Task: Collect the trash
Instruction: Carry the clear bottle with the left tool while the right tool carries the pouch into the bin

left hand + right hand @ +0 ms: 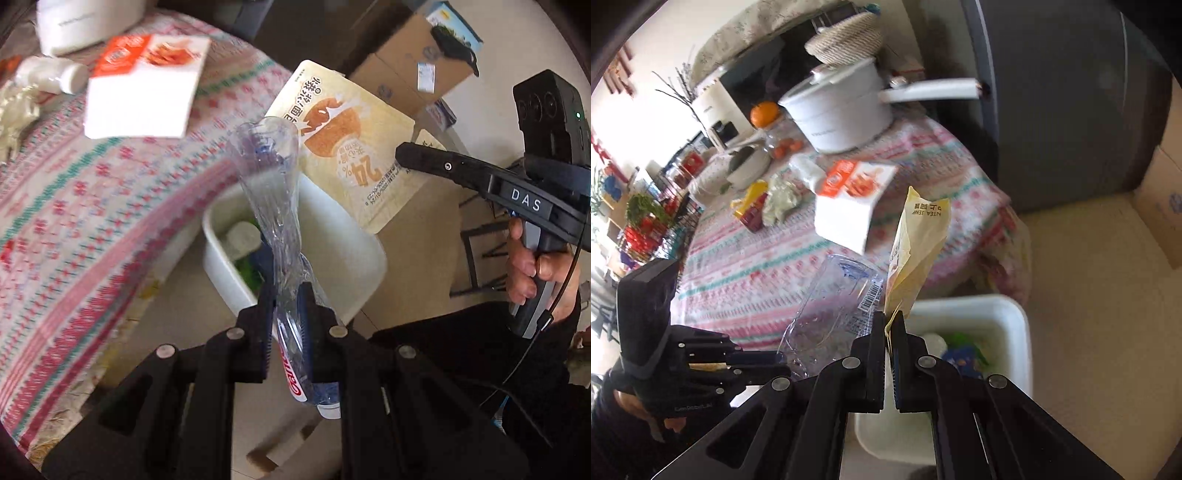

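My left gripper (288, 314) is shut on a crushed clear plastic bottle (275, 199) and holds it over a white bin (369, 258) on the floor. The bottle also shows in the right wrist view (834, 306). My right gripper (889, 325) is shut on a cream snack bag (916, 247) and holds it above the bin (1015, 325). The bag also shows in the left wrist view (354, 147), with the right gripper (406, 155) at its edge. The bin holds green, blue and white trash.
A table with a patterned pink cloth (775, 258) carries a white and orange box (853, 199), a white pot (842, 110), a crumpled wrapper (783, 199), a white bottle (51, 74) and oranges. Cardboard boxes (406, 66) stand on the floor beyond the bin.
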The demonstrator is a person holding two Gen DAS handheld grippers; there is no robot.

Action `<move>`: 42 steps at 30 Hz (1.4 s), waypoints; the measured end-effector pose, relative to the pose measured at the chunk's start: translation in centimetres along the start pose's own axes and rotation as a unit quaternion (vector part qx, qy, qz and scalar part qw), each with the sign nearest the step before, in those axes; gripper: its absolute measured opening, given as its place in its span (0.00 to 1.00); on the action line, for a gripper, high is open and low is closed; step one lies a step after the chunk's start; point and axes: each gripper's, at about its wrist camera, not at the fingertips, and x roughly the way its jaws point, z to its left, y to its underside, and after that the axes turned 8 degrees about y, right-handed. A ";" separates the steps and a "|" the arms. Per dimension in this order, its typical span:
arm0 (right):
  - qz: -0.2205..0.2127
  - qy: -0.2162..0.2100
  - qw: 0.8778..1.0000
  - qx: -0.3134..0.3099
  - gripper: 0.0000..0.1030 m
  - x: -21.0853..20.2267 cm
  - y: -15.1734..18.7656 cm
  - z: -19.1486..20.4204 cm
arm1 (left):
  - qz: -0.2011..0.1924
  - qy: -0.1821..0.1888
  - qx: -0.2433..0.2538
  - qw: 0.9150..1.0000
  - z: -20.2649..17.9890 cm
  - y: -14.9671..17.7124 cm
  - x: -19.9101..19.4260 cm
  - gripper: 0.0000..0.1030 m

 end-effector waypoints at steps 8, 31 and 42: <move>0.057 0.032 0.998 0.028 0.04 2.1 3.0 -4.3 | 0.070 0.016 -0.026 0.997 -0.4 -0.3 5.0 0.15; 0.119 0.047 0.988 0.082 0.41 4.6 3.6 -6.9 | 0.042 -0.045 -0.016 0.998 0.3 -1.9 3.0 0.58; 0.088 0.057 0.993 0.062 0.64 4.2 0.6 -3.5 | -0.026 -0.093 -0.020 0.995 3.0 -2.4 -1.8 0.77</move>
